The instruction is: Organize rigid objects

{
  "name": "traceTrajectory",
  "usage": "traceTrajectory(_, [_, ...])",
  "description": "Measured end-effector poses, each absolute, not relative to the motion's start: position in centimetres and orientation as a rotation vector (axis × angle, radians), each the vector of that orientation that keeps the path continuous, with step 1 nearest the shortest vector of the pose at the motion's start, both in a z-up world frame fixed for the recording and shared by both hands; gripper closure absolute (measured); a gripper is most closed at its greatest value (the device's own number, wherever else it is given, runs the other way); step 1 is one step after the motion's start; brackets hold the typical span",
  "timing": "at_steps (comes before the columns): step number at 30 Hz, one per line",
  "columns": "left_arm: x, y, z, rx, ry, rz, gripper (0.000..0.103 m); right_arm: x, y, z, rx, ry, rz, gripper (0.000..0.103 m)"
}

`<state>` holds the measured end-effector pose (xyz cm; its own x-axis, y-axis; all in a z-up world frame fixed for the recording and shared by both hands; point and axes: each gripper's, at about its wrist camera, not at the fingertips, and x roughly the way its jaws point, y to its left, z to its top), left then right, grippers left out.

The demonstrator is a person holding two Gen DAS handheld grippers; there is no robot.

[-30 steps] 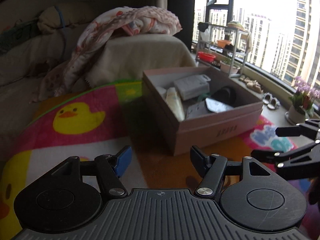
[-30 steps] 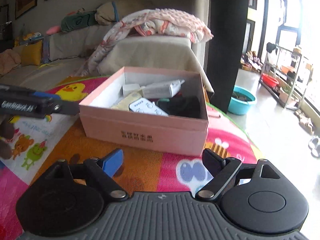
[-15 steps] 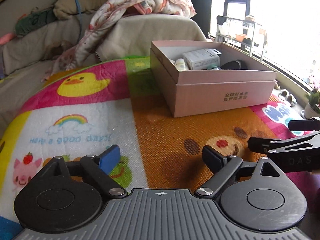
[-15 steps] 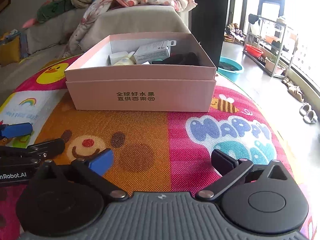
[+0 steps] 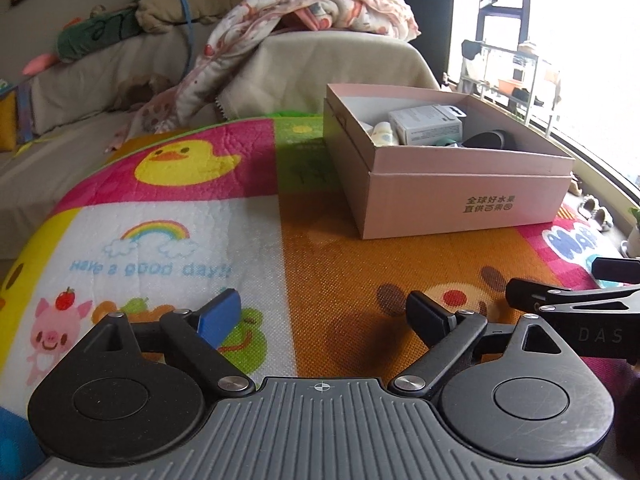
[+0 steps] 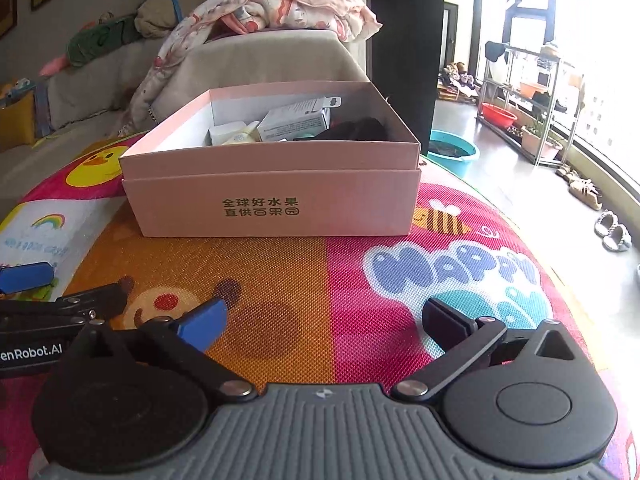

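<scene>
A pink cardboard box (image 5: 468, 200) stands on the play mat, also in the right wrist view (image 6: 276, 200). Inside lie a white carton (image 5: 426, 124) (image 6: 296, 118), a cream bottle (image 5: 384, 134) (image 6: 240, 136) and a black object (image 5: 486, 138) (image 6: 356, 130). My left gripper (image 5: 326, 312) is open and empty, low over the mat in front of the box. My right gripper (image 6: 326, 320) is open and empty, beside it to the right. Each gripper shows at the edge of the other's view.
The colourful play mat (image 5: 180, 208) spreads under both grippers. A sofa with a blanket (image 5: 320, 4) stands behind the box. A teal basin (image 6: 454, 152), a shelf rack (image 6: 524, 92) and shoes (image 6: 612, 232) are on the floor to the right.
Both grippers have dropped lower and drawn back from the box, settling side by side just over the mat. Both stay open and empty.
</scene>
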<state>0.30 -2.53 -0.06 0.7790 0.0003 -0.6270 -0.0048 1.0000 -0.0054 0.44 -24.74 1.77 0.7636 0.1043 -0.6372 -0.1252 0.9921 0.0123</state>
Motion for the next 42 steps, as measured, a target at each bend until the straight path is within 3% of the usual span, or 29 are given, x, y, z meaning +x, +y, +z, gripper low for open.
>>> traceTrajectory(42, [0.09, -2.57, -0.03, -0.009, 0.671, 0.038, 0.009, 0.52, -24.65, 1.74, -0.034, 0.690, 0.124, 0.000])
